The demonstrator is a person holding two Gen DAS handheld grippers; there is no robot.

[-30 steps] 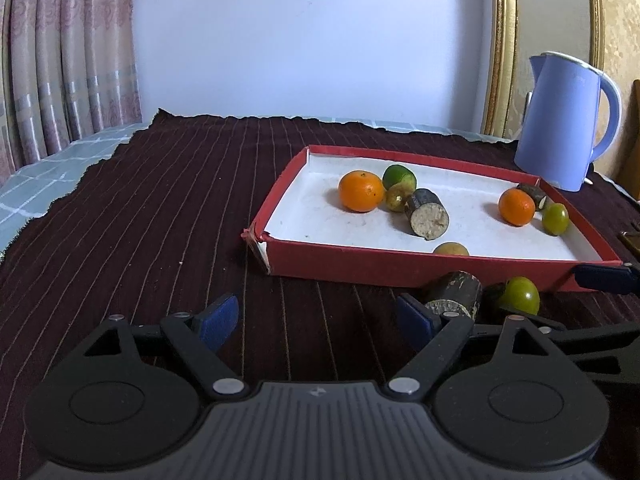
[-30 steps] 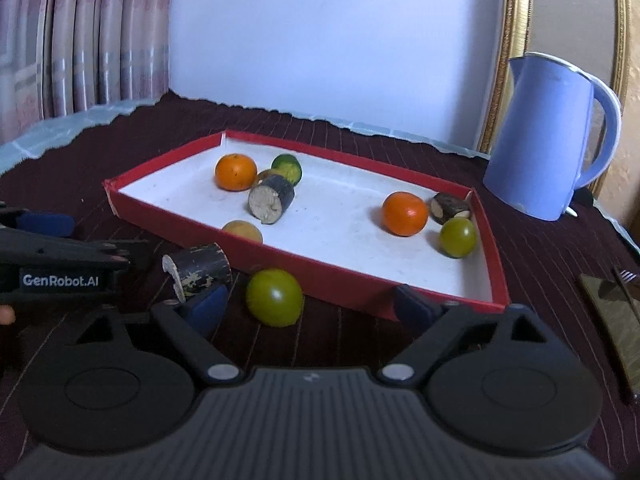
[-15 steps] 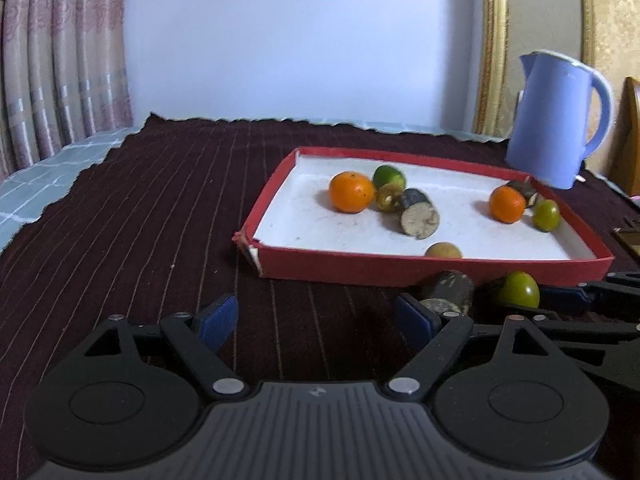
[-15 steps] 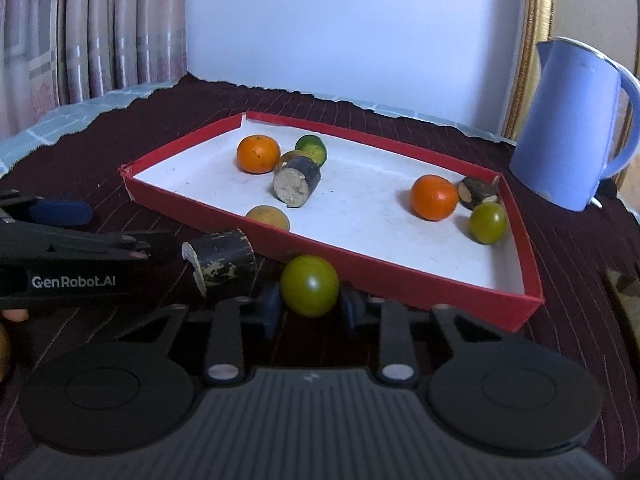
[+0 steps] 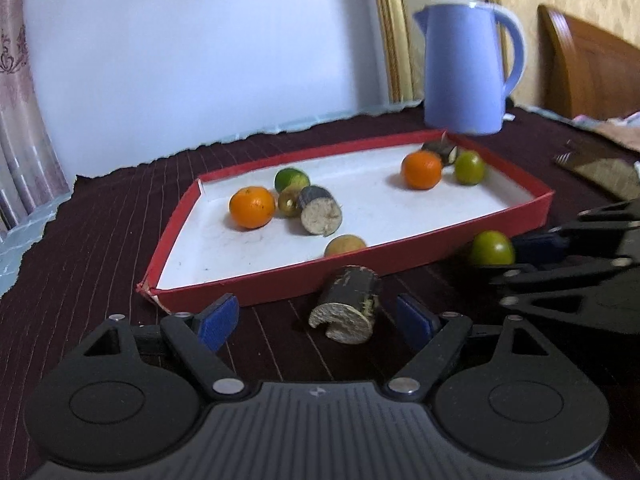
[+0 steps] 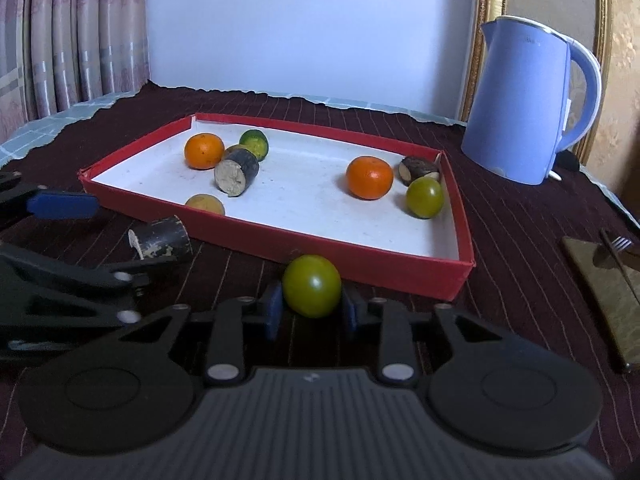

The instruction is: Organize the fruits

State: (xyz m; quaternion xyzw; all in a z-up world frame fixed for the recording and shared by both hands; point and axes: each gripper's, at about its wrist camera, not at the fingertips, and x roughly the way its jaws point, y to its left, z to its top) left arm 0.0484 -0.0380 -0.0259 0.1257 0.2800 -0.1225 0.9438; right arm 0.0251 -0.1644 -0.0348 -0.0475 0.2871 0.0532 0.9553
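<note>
A red tray [image 5: 280, 286] [image 6: 360, 256] with a white floor holds two oranges, green fruits, a yellowish fruit and dark cut stalk pieces. My right gripper [image 6: 311, 304] is shut on a green fruit [image 6: 312, 286] just in front of the tray's near wall; the fruit also shows in the left wrist view [image 5: 491, 249]. My left gripper [image 5: 320, 316] is open, its jaws on either side of a dark stalk piece [image 5: 350, 304] lying on the cloth, seen also in the right wrist view [image 6: 162, 240].
A blue kettle [image 5: 468, 68] [image 6: 524, 104] stands behind the tray's far right corner. A fork on a dark mat [image 6: 608, 272] lies at the right. A dark striped cloth [image 5: 100, 232] covers the table.
My right gripper closed on the green fruit and lifted slightly. My left gripper swung right, so the stalk piece now lies between its open jaws.
</note>
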